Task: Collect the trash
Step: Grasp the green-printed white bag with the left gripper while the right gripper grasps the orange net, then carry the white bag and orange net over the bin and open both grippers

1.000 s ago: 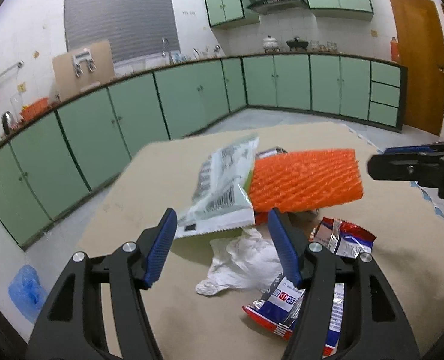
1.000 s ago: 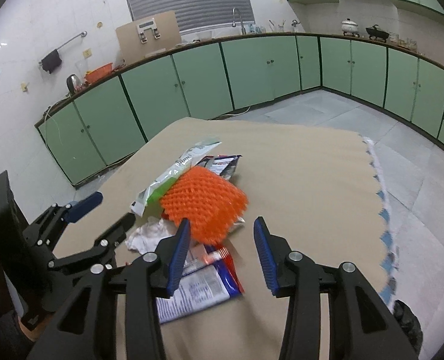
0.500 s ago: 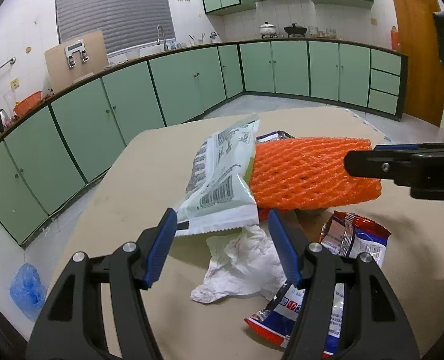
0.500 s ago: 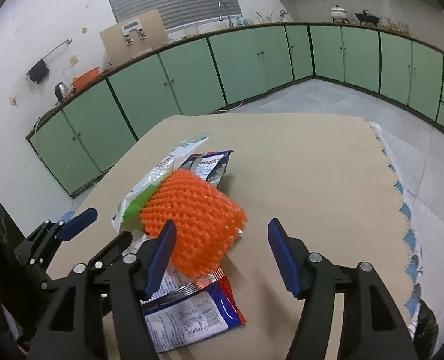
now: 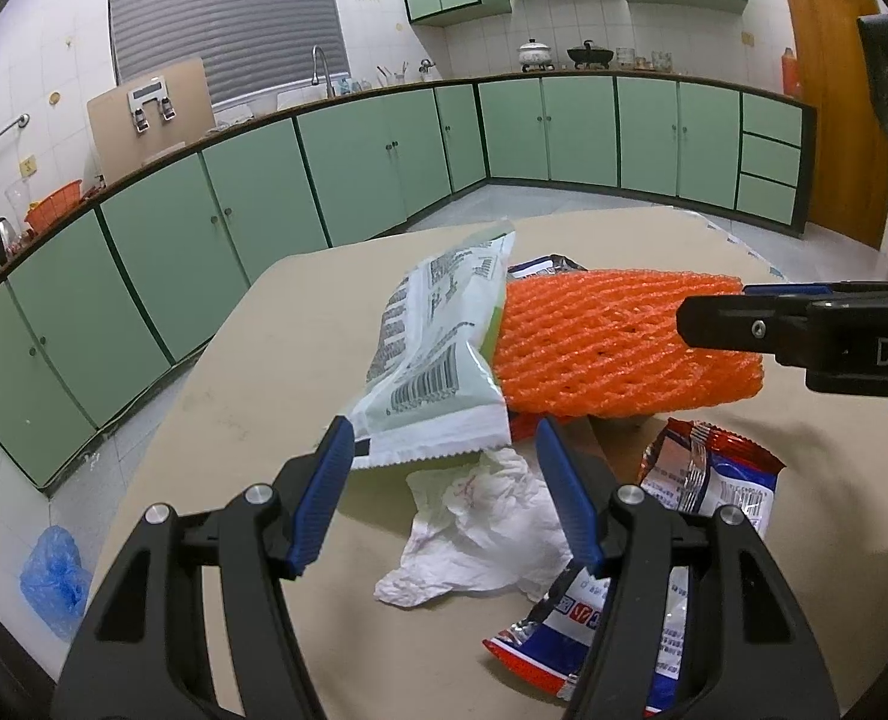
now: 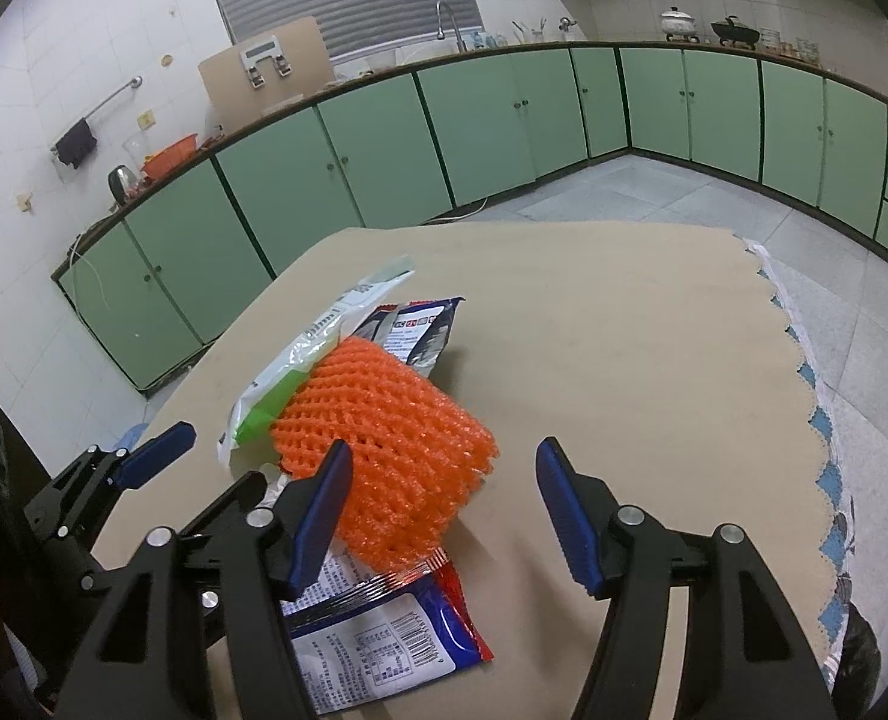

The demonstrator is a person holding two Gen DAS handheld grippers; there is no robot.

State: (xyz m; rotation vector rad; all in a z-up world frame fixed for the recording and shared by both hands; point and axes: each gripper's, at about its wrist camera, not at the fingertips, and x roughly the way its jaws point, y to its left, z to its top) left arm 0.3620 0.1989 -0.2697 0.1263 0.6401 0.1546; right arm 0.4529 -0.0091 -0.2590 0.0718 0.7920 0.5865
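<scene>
Both claws hung spread and empty: the right claw (image 6: 438,510) had closed in on the orange foam net (image 6: 393,468) topping the table's (image 6: 624,360) wrapper heap, while the left claw (image 5: 444,480) neared the crumpled tissue (image 5: 480,528), pickup seemingly imminent.

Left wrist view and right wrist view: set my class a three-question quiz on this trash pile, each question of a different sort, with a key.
1. True or false: the left tongs are shut on the crumpled white tissue.
2. Multiple choice: what does the orange foam net lie on? A) bare table only B) other wrappers C) a plate
3. Fill in: the pale green-and-white wrapper lies to the ___ of the net in the left wrist view.

Key: 1 false, both the left and the right tongs are open; 2 B; 3 left.
</scene>
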